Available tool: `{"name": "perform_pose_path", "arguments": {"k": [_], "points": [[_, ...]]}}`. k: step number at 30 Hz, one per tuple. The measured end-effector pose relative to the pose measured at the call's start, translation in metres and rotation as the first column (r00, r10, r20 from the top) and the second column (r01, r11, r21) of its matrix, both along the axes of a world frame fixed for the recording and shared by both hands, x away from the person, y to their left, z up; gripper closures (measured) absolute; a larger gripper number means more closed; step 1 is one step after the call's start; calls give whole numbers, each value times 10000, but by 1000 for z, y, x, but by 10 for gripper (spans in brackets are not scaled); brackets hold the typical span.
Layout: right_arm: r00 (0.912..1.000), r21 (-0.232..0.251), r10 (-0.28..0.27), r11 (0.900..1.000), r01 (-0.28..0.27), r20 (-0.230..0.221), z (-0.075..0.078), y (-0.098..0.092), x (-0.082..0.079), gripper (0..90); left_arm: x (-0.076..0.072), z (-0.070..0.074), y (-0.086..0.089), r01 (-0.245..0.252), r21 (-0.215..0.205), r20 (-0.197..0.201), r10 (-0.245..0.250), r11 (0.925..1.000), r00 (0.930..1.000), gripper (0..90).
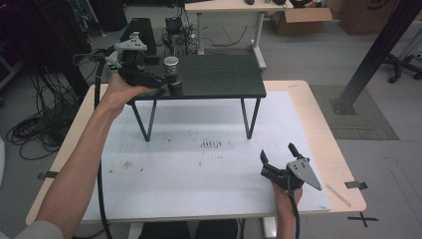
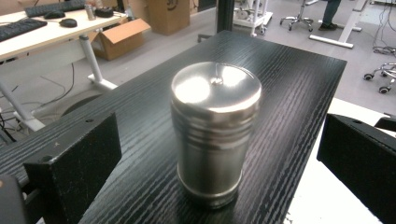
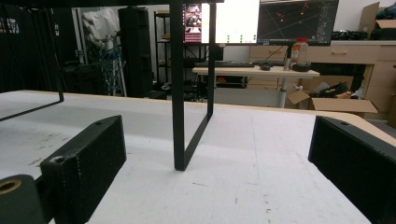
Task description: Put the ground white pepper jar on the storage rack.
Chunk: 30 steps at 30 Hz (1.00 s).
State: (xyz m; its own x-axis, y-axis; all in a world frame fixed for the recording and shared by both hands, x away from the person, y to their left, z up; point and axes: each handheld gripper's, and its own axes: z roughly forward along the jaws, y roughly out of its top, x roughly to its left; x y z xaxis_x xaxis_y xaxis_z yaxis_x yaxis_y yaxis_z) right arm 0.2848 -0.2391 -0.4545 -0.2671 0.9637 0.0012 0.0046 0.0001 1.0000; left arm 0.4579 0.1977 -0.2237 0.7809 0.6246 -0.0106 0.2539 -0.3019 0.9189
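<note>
Left gripper (image 1: 166, 79) jaws stand wide, clear of the tin (image 2: 215, 133) on the shelf (image 2: 289, 79). Withdraw straight back; avoid nudging it.

Lab, monitors (image 3: 261, 21); cable tangles (image 1: 37, 127), cardboard boxes (image 1: 298, 20)
</note>
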Motion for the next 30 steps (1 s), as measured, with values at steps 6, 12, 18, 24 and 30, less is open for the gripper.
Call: {"name": "perform_pose_path", "arguments": {"k": [6,12,18,24,30], "points": [[10000,2,-2,10000,2,-10,0,0,0,38,-7,0,7,-74,35,113,73,10000,9999,2],[10000,-2,-3,10000,3,-8,0,0,0,38,-16,3,14,-132,35,269,131,9999,9996,2],[10000,-6,-5,10000,5,0,0,0,0,38,-28,2,20,-186,43,414,184,9998,9990,2],[10000,-10,1,10000,-1,-4,0,0,0,38,-40,0,28,-256,8,526,255,9997,9983,2],[10000,-11,-1,10000,1,-3,0,0,0,39,-51,-3,33,-319,-82,678,324,9995,9972,3]]}}
